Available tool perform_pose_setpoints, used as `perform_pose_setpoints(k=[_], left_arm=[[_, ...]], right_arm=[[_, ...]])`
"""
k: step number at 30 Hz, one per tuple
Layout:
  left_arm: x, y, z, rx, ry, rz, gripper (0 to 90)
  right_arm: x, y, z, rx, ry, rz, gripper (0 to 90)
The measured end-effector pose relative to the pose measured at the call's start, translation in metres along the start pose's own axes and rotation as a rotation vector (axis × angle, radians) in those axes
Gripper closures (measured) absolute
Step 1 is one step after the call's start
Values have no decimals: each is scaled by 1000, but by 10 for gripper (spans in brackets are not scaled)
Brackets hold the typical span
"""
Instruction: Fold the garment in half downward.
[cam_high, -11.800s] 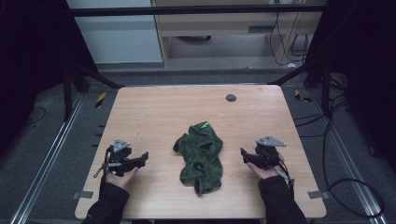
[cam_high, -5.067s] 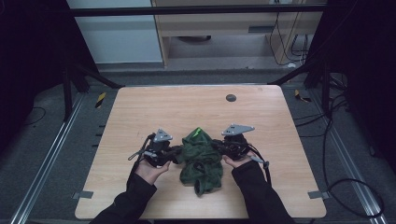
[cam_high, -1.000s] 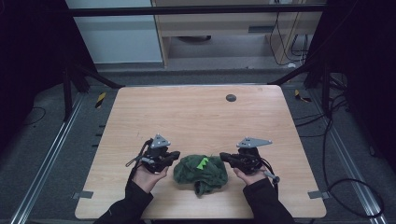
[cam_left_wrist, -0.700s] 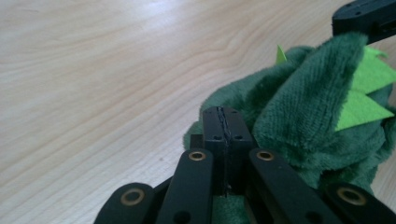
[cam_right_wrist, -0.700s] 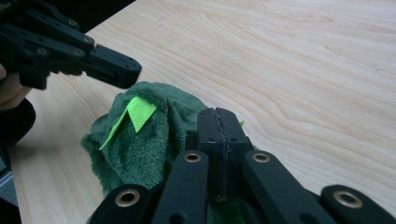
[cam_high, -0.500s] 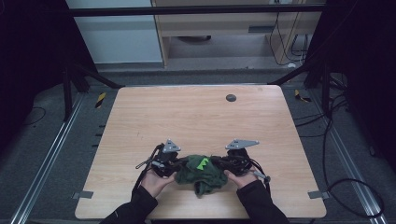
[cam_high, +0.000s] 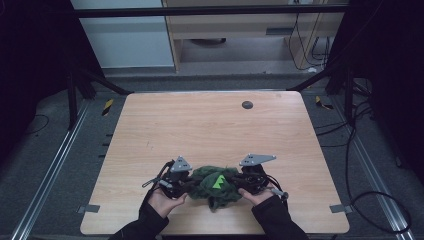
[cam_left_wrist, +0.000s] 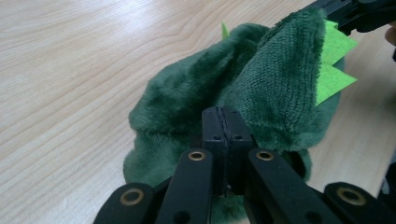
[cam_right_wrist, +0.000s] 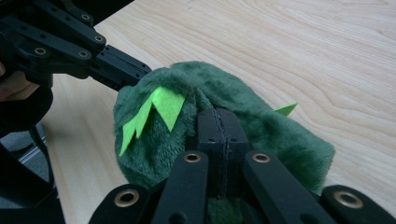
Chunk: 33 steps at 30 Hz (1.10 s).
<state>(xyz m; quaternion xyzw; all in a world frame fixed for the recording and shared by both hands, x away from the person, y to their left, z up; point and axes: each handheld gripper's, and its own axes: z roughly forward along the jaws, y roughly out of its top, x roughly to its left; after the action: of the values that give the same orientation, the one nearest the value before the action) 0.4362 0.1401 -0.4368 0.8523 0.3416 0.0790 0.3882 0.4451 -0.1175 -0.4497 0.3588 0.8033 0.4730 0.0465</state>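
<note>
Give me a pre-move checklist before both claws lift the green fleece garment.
1. Left claw closed at the dark green plush fleece garment with bright green felt spikes: ok, jaws together against the fleece.
2. Right claw closed likewise: ok.
3. Fabric truly pinched between either claw's pads: cannot tell, jaws look fully shut.
4. Claws on opposite sides of the garment: ok in the high view.
5. Garment spread flat: not ok, bunched in a heap.
6. Light wooden table beyond the garment free, apart from a small dark round disc near the far edge: ok.
</note>
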Motion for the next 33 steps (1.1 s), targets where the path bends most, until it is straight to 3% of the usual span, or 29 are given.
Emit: perform_pose_setpoints(k=[14, 25, 33], left_arm=[[-19, -11, -3, 29, -36, 34, 896], [-23, -23, -6, 58, -44, 35, 896], [-16, -27, -10, 55, -21, 16, 897]], right_arm=[[12, -15, -14, 8, 25, -9, 898], [23, -32, -16, 52, 37, -12, 898], [21, -36, -25, 38, 23, -2, 898]])
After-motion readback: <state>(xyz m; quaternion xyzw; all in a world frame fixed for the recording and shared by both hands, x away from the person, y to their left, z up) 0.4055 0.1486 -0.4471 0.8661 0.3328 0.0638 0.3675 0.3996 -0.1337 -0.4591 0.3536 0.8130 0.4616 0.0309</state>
